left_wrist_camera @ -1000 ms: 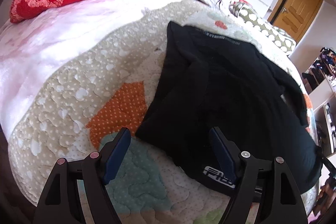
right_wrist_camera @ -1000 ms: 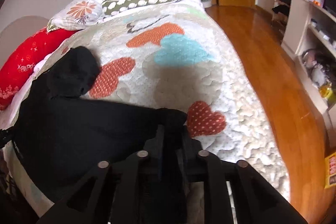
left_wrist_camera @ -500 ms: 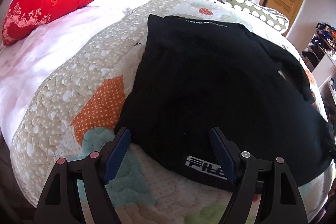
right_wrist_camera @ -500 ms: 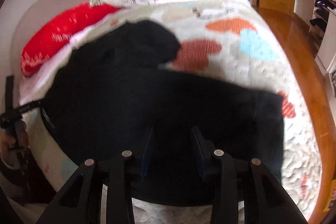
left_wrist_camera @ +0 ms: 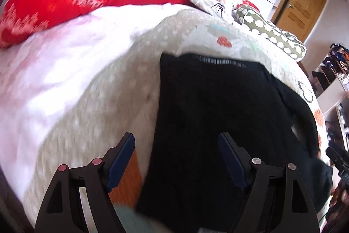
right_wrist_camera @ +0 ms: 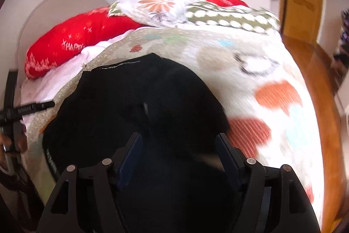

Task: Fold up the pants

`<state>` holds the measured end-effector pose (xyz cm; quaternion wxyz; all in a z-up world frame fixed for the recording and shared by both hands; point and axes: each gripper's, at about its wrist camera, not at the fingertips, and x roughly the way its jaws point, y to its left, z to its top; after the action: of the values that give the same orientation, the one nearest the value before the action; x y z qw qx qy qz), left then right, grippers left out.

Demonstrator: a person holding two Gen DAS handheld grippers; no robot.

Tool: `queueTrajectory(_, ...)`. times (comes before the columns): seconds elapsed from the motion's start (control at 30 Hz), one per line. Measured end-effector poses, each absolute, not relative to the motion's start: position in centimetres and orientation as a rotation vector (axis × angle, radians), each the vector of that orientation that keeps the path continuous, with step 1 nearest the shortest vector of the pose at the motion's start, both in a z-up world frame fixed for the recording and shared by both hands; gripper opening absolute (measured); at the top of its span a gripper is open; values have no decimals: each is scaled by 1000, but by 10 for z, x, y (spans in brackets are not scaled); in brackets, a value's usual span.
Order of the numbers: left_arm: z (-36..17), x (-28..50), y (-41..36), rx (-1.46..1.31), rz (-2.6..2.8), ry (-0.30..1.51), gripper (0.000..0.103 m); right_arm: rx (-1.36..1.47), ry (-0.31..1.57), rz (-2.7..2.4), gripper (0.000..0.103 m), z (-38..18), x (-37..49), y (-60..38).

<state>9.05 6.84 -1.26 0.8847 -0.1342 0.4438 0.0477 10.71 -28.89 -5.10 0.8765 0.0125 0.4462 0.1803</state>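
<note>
With both the left gripper (left_wrist_camera: 175, 156) and right gripper (right_wrist_camera: 178, 154) hanging jaws apart, the right's just spread, the black pants (left_wrist_camera: 213, 123) lie loose on the bed (left_wrist_camera: 122, 88), where a careless brush could undo the fold.

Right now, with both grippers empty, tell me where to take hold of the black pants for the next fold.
Grip the pants at the waistband edge, the far end with the printed strip. It lies flat and straight on the quilt, so I would come from above with open jaws and pinch the edge near its left corner.
</note>
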Motion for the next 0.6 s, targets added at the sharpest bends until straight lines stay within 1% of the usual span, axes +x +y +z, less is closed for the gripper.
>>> queueTrajectory(0.07, -12, 113, 71, -261, 94, 933, 79, -48, 929, 388, 77, -50, 129, -266)
queueTrajectory(0.17, -18, 151, 73, -212, 50, 948, 79, -159, 946, 399, 77, -55, 160, -237)
queueTrajectory(0.3, -39, 204, 82, -159, 36, 978, 79, -277, 984, 400, 77, -72, 183, -216)
queueTrajectory(0.4, -61, 242, 85, -122, 18, 1007, 79, -335, 987, 404, 74, -81, 189, -220)
queueTrajectory(0.43, -68, 256, 85, -105, 7, 1020, 79, -354, 984, 392, 72, -83, 191, -224)
queueTrajectory(0.5, -78, 275, 83, -77, -4, 1042, 79, -374, 990, 385, 55, -87, 198, -232)
queueTrajectory(0.53, -86, 288, 81, -51, -7, 1054, 79, -377, 1003, 387, 35, -90, 203, -237)
queueTrajectory(0.57, -90, 295, 81, -37, -7, 1057, 81, -373, 1014, 387, 21, -91, 208, -243)
queueTrajectory(0.6, -93, 303, 80, -31, -7, 1049, 81, -360, 1018, 395, 18, -92, 213, -248)
